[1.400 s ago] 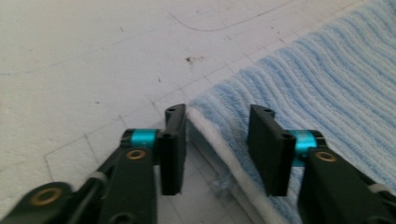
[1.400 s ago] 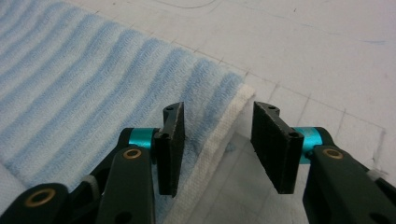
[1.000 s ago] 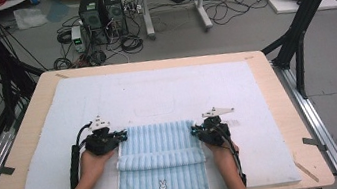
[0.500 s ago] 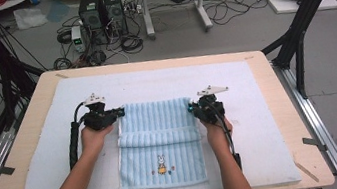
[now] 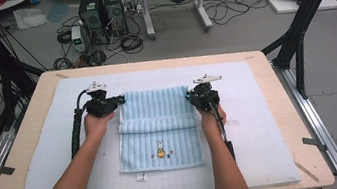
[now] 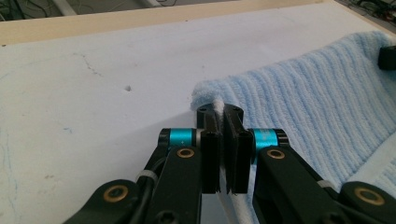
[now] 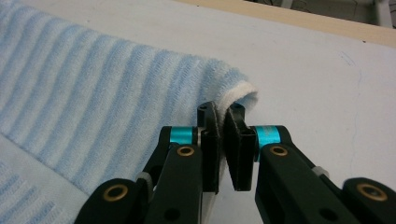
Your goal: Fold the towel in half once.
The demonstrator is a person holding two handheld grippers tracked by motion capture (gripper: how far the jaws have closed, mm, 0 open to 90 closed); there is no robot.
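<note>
A light blue striped towel (image 5: pixel 158 124) with a small rabbit picture lies on the white mat (image 5: pixel 262 126), its far half lifted slightly between my two grippers. My left gripper (image 5: pixel 118 102) is shut on the towel's far left corner (image 6: pixel 208 95); the white hem is pinched between the jaws. My right gripper (image 5: pixel 191 95) is shut on the far right corner (image 7: pixel 240 95), with the hem squeezed between its pads. A raised fold (image 5: pixel 158 123) crosses the towel's middle. The near part with the rabbit (image 5: pixel 160 149) rests flat on the mat.
The mat covers a wooden table (image 5: pixel 27 141). Beyond the far edge stand computer towers (image 5: pixel 100 8) and cables on the floor. Black frame posts (image 5: pixel 298 29) rise at both sides. A person's forearms (image 5: pixel 76 181) reach in from the near edge.
Both grippers have carried the towel's corners away from the person, towards the far side. The towel has unfolded, and more of its striped far half now lies spread out.
</note>
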